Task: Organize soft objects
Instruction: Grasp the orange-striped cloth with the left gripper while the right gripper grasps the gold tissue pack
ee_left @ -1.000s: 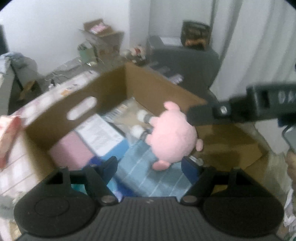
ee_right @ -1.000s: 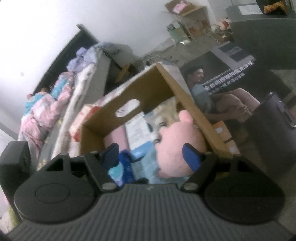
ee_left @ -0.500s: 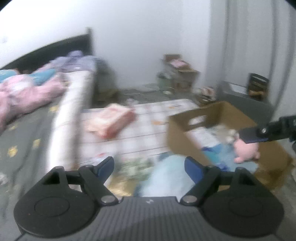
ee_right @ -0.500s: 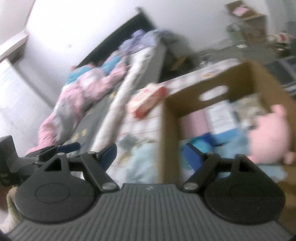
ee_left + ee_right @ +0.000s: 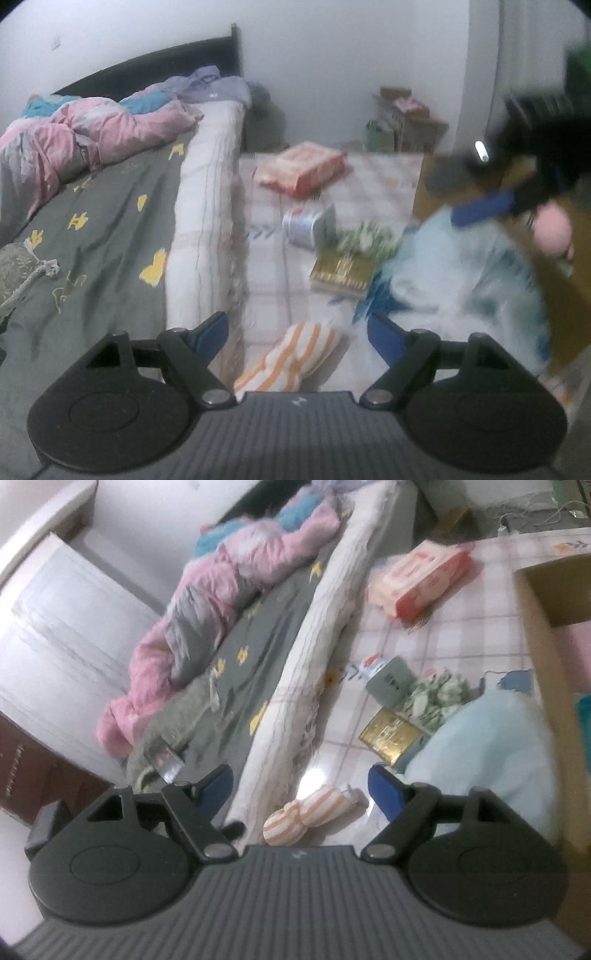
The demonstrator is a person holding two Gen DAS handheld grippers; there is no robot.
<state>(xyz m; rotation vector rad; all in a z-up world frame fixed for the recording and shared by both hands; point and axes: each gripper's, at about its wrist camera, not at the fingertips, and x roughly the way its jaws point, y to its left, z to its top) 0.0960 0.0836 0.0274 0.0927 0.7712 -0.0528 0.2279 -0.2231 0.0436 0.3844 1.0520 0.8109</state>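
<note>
An orange-and-white striped soft item (image 5: 291, 360) lies on the tiled floor by the bed, just ahead of my open, empty left gripper (image 5: 297, 330). It also shows in the right wrist view (image 5: 314, 812), ahead of my open, empty right gripper (image 5: 301, 784). A light-blue soft cloth (image 5: 465, 273) lies beside the cardboard box (image 5: 546, 635); the cloth also shows in the right wrist view (image 5: 484, 746). The pink plush (image 5: 554, 230) shows at the box, blurred. The right gripper's blue finger (image 5: 484, 210) crosses the left wrist view.
A bed (image 5: 96, 206) with a grey sheet and pink quilt (image 5: 207, 602) runs along the left. On the floor lie a red-and-white pack (image 5: 301, 171), a grey pack (image 5: 308, 227), a gold box (image 5: 341, 271) and a green-white bundle (image 5: 365, 240).
Both grippers have swung left, away from the box with the pink plush, and now face the floor beside the bed. Both stay open and empty.
</note>
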